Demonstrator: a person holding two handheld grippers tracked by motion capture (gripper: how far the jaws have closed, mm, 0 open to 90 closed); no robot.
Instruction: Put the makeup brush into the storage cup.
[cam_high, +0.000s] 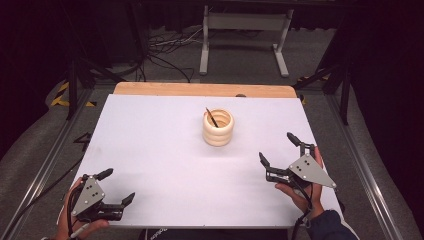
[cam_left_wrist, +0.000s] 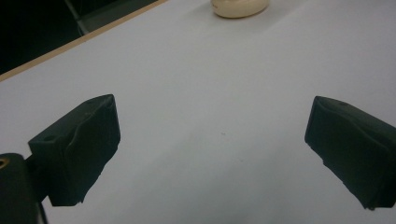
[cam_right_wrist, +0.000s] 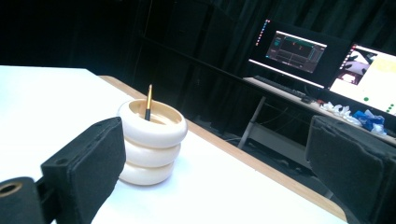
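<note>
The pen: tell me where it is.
In the high view the pen stands tilted inside the cream ringed holder, right of the white board's middle, nearer the right gripper.

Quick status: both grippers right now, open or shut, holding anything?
Left gripper: open, holding nothing, above the white table.
Right gripper: open, holding nothing, apart from the cream holder.

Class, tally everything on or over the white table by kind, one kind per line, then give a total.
Cream ribbed holder: 1
Pen standing in the holder: 1
Hand-held claws, left claw and right claw, both open: 2
Total: 4
</note>
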